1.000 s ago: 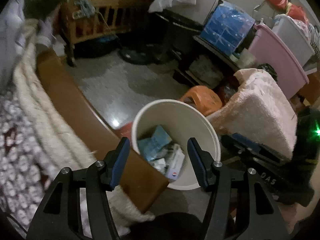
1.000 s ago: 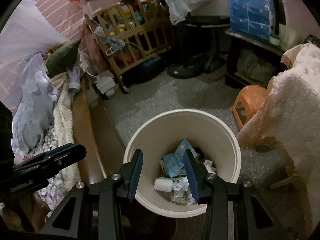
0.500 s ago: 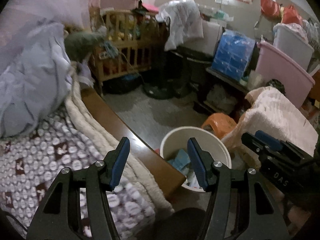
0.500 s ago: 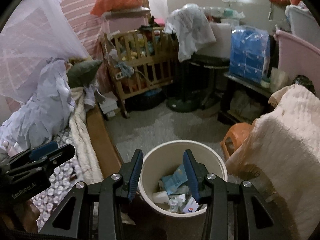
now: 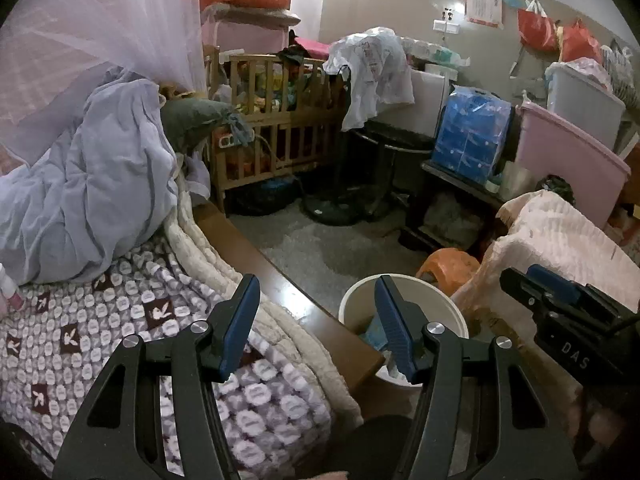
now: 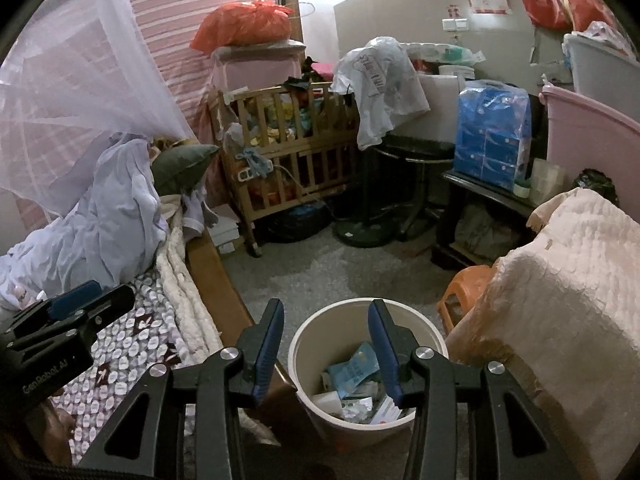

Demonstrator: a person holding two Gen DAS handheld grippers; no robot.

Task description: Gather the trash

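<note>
One white bin (image 6: 366,364) holding blue packet (image 6: 352,368), wrappers (image 6: 358,402).

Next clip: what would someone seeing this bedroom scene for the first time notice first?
Probably the white trash bin on the floor beside the bed, already holding wrappers and packets. Both open claws frame it: the right claw directly above, the left claw over the bed edge, both empty. Behind, a cluttered wooden crib stands under an orange bag.
</note>
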